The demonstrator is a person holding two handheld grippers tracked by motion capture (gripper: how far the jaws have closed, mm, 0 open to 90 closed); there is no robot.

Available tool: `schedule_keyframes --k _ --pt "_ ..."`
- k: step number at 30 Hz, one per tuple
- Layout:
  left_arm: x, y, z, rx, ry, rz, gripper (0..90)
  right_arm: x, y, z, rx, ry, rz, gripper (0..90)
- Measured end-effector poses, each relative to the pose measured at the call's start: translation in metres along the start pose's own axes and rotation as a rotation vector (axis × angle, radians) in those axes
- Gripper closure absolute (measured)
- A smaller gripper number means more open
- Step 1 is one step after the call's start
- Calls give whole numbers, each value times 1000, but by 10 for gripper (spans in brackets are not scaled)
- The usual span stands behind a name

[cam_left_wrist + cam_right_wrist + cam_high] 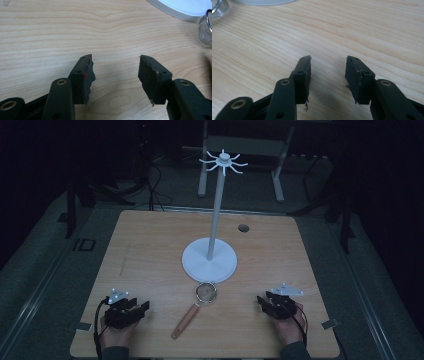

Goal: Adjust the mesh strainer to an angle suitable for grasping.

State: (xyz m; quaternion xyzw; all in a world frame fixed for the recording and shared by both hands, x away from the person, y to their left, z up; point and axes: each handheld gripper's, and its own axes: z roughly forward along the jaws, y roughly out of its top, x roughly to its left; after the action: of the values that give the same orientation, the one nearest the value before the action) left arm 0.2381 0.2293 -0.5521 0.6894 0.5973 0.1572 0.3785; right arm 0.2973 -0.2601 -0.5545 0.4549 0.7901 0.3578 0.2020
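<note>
1. Table (150, 250): light wood top, carrying every item listed below.
2. Hook stand (210, 260): white, round base at the table's centre, tall pole, ring of hooks at the top; nothing hangs on it.
3. Strainer (205, 292): small mesh bowl just in front of the stand's base, touching or nearly touching its rim; wooden handle (185, 319) runs back toward the person's left. It lies between the two grippers, well apart from each.
4. Left gripper (142, 307): low over the near left of the table, held in a hand, jaws apart with bare wood between them, pointing toward the strainer; empty.
5. Right gripper (261, 301): low over the near right, jaws apart, empty, angled inward toward the centre.
6. Risk, judged: the strainer's round bowl sits against the base, so a push from either gripper may slide it under the rim or spin it by the handle.
7. Risk, judged: the tall stand looks top-heavy; a knock on the pole could tip it.
</note>
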Motion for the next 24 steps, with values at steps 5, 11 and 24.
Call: schedule_keyframes --k 5,11,24 --pt "-1 0 2 8 1 7 453 11 8 -3 -21 19 -38 578" --pt "1 0 1 -6 0 2 453 25 21 -1 -35 60 -97 607" --pt "0 1 1 -8 -4 5 451 56 39 21 1 181 -195 897"
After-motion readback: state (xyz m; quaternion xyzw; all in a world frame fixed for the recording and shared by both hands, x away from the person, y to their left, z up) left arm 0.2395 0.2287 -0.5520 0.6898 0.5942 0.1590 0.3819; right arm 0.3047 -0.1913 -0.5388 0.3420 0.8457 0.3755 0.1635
